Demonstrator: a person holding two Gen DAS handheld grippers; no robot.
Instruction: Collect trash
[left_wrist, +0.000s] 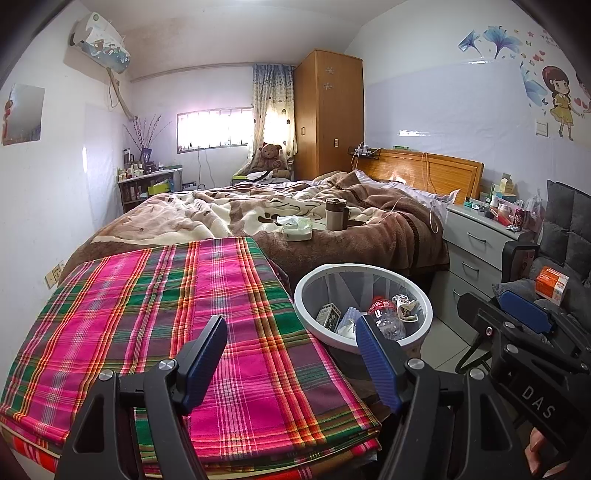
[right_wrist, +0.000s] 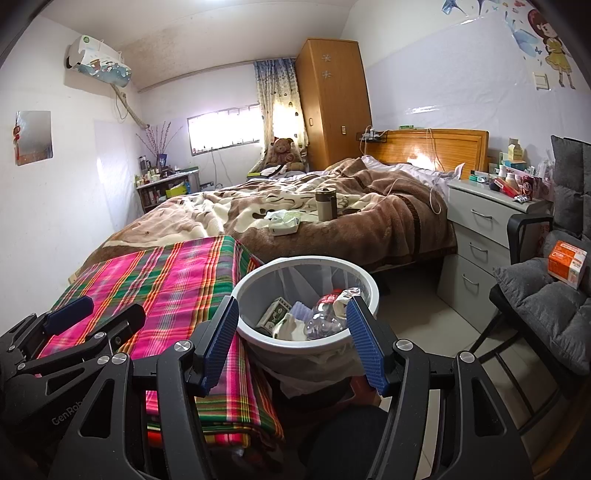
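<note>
A round grey waste bin (right_wrist: 308, 267) with a clear liner stands on the floor beside the bed. It also shows in the left wrist view (left_wrist: 364, 271). Inside lie a crushed plastic bottle (right_wrist: 325, 321), a small printed box (right_wrist: 273, 312) and crumpled paper (right_wrist: 286, 326). My right gripper (right_wrist: 291, 345) is open and empty, just above the bin's near rim. My left gripper (left_wrist: 291, 365) is open and empty over the plaid cloth (left_wrist: 184, 325), left of the bin. On the bed lie a tissue pack with crumpled wrappers (left_wrist: 295, 227) and a brown flask (left_wrist: 335, 214).
A grey nightstand (right_wrist: 480, 221) crowded with bottles and boxes stands right of the bed. A chair with a grey cushion (right_wrist: 546, 302) holds an orange box (right_wrist: 567, 264). A wooden wardrobe (right_wrist: 332, 103) and a shelf (right_wrist: 166, 188) stand at the far wall.
</note>
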